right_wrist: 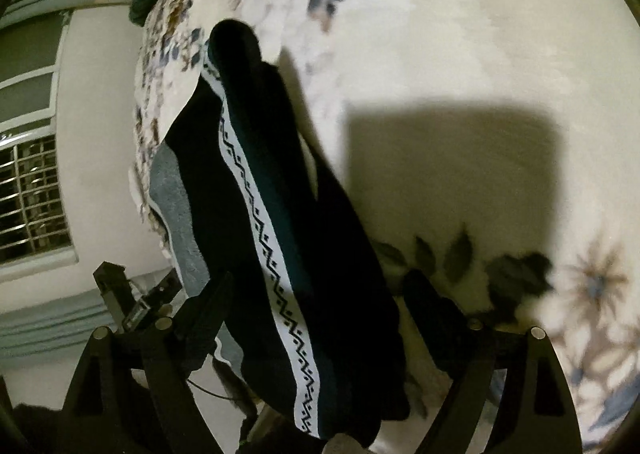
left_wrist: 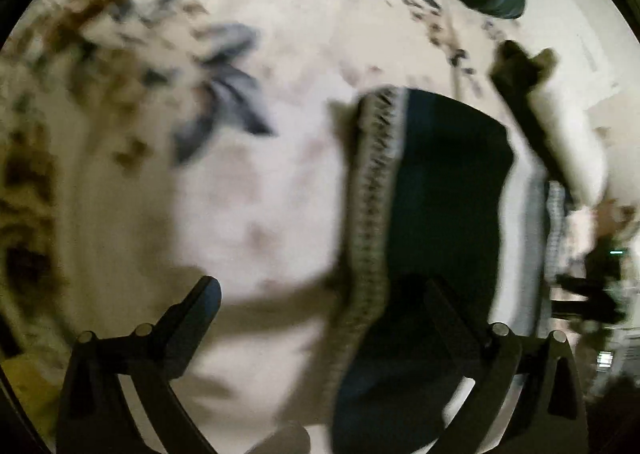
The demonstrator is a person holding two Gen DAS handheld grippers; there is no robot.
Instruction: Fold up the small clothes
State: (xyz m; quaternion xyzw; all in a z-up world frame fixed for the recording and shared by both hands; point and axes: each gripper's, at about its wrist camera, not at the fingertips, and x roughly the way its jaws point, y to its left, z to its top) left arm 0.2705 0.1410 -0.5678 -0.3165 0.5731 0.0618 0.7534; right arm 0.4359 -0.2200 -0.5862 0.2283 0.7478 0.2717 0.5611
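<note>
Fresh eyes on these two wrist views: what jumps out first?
A dark folded garment with a white zigzag-patterned band lies on the cream floral bedspread, near the bed's edge in the right wrist view. Both the left gripper and the right gripper are open over it, apparently not clamping it. A square shadow falls beside it.

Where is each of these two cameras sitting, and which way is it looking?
Left wrist: sits on the left gripper, looking steeply down at the flowered bedsheet and the dark garment with a zigzag band; its two open fingers show.
Right wrist: sits on the right gripper, looking down across the same garment at the bed's edge; its open fingers show.
Shared: garment and bedsheet.
</note>
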